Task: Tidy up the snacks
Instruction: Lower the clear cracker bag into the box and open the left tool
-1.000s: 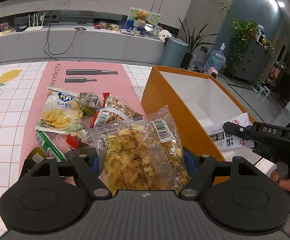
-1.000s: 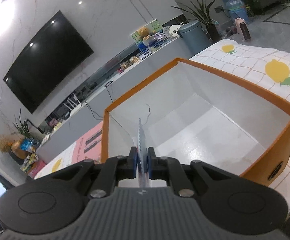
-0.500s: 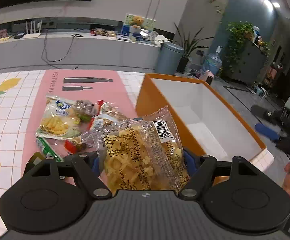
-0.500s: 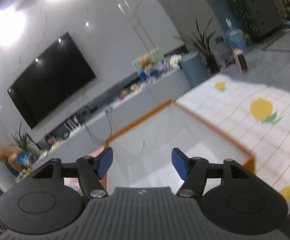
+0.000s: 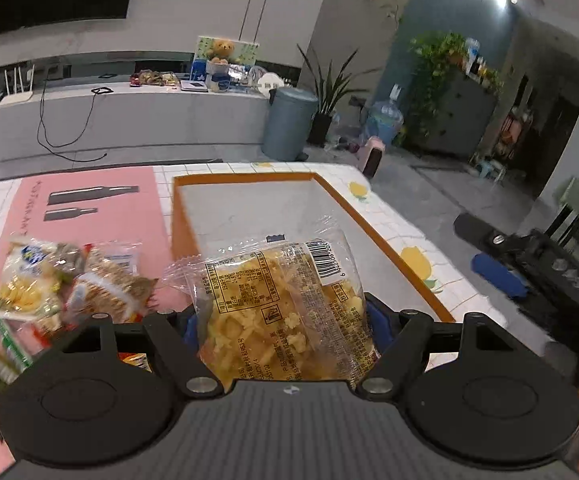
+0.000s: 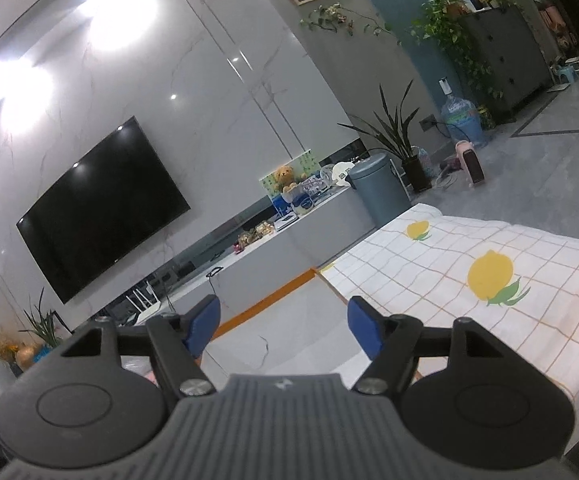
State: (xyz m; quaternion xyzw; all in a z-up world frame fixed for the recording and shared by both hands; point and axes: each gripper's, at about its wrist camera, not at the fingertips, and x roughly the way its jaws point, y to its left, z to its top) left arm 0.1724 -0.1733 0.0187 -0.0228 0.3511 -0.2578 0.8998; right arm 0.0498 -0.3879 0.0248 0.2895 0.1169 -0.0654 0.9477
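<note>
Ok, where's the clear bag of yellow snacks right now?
In the left wrist view, the clear snack bag sits gripped in the left claw, in front of the orange box, right of the snack pile.

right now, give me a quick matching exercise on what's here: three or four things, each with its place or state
Things:
1. left gripper
2. right gripper
3. orange box
4. snack pile

Places or states:
A. lies on the pink mat
B. open, nothing between its pads
C. stands on the lemon-print cloth, white inside
D. shut on the clear bag of yellow snacks

Pairs: 1-D, 2-B, 3-C, 4-A
</note>
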